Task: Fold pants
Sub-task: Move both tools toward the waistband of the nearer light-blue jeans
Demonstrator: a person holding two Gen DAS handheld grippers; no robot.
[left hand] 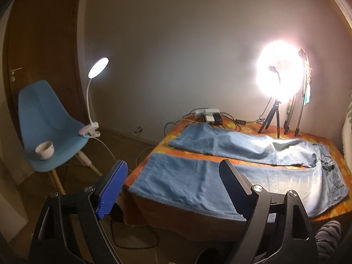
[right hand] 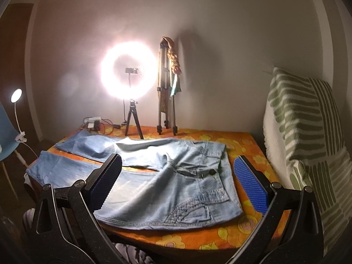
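Left wrist: left gripper (left hand: 173, 189) angled down above the near leg hem, jaws wide, empty. Right gripper (right hand: 178, 184) likewise over the waistband, holding nothing. Jeans (right hand: 154, 176) spread flat on the table (right hand: 242, 226).

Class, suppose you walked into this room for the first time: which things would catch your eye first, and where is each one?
The glaring ring light on its tripod at the table's far edge dominates. In front of it, pale blue jeans lie spread flat across the orange flowered tablecloth, legs apart. To the left, a blue chair carries a clip-on lamp and a cup.
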